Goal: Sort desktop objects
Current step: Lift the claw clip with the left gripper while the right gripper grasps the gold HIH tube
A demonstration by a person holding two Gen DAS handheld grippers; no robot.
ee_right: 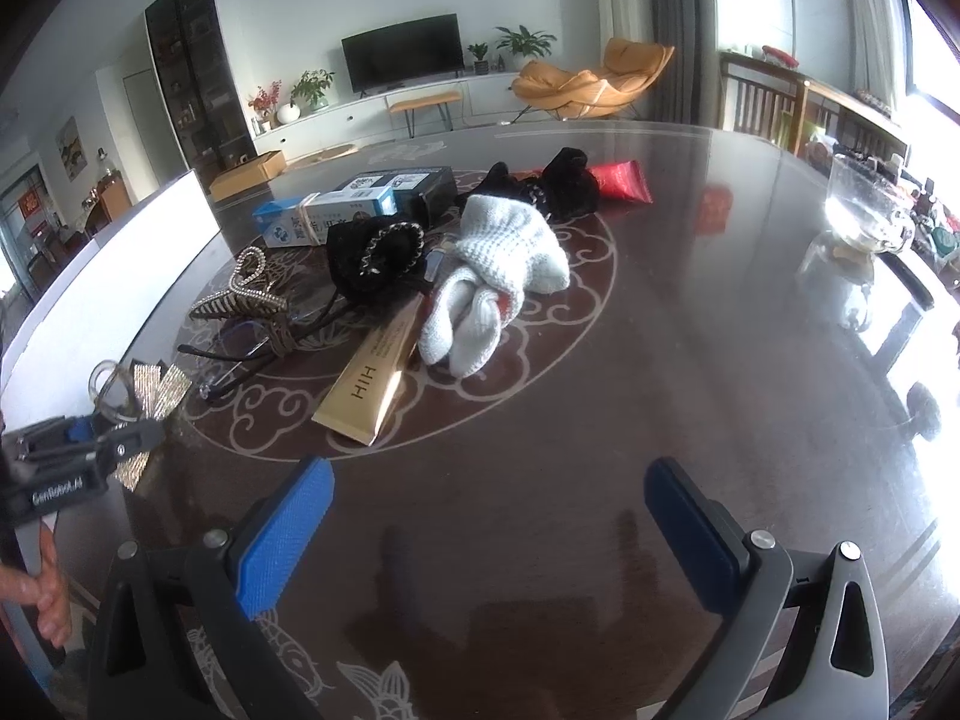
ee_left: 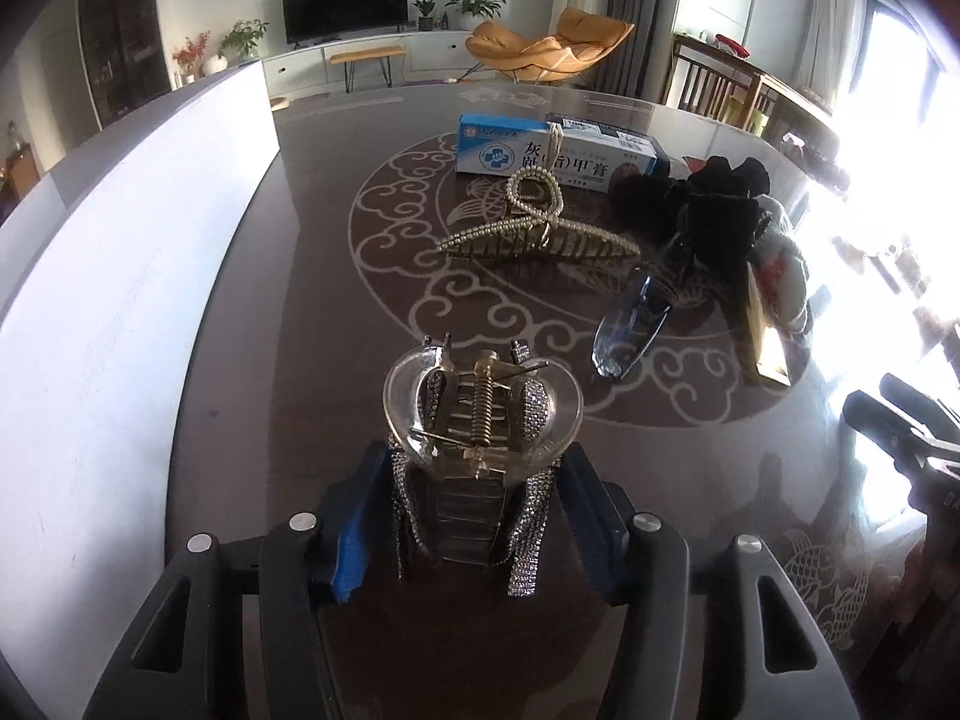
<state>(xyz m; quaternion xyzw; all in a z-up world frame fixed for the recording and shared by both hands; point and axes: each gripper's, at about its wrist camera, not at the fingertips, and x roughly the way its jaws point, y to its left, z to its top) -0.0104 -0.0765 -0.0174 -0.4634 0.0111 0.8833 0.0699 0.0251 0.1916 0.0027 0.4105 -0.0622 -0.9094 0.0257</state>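
My left gripper (ee_left: 474, 516) is shut on a clear rhinestone hair claw (ee_left: 480, 414) and holds it just above the dark table; it also shows in the right wrist view (ee_right: 129, 393). A pearl-and-gold hair claw (ee_left: 534, 228) lies further ahead, also seen from the right (ee_right: 240, 294). Glasses (ee_left: 630, 324) lie to its right. A blue-white medicine box (ee_left: 558, 153), black scrunchies (ee_left: 714, 204), a gold tube (ee_right: 372, 384) and white knit gloves (ee_right: 498, 276) lie in a pile. My right gripper (ee_right: 489, 516) is open and empty, near the table's front.
A white box wall (ee_left: 120, 300) runs along the table's left side. A red tube (ee_right: 621, 180) and a black box (ee_right: 420, 183) lie at the back of the pile. A glass teapot (ee_right: 864, 210) stands at the far right. My right gripper shows at the left view's right edge (ee_left: 900, 426).
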